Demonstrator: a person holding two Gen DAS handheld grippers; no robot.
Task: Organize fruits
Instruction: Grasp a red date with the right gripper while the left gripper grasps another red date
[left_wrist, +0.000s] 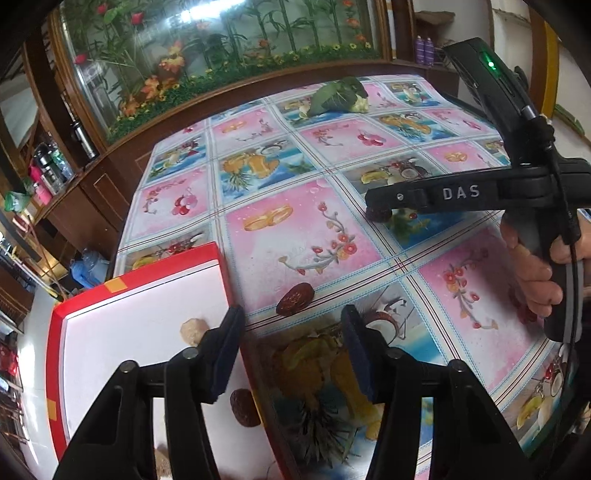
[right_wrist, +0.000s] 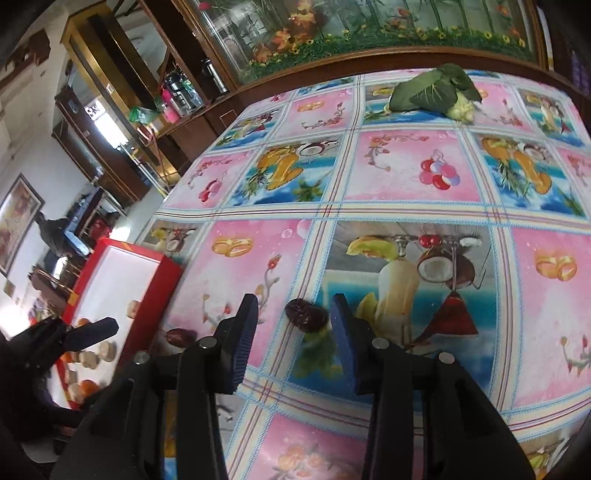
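right gripper (right_wrist: 293, 334) spread, flanking date (right_wrist: 306, 316), long axis crosswise | left gripper (left_wrist: 291, 350) spread near tray (left_wrist: 59, 354) | two dates on table (right_wrist: 406, 206); second date (right_wrist: 177, 337) lies beside tray

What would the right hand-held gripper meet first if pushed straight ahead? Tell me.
The dried red date on the tablecloth. It lies just ahead of the open right hand-held gripper, roughly between the fingers, nearer the right one. Depth is uncertain, but nothing else appears in between.
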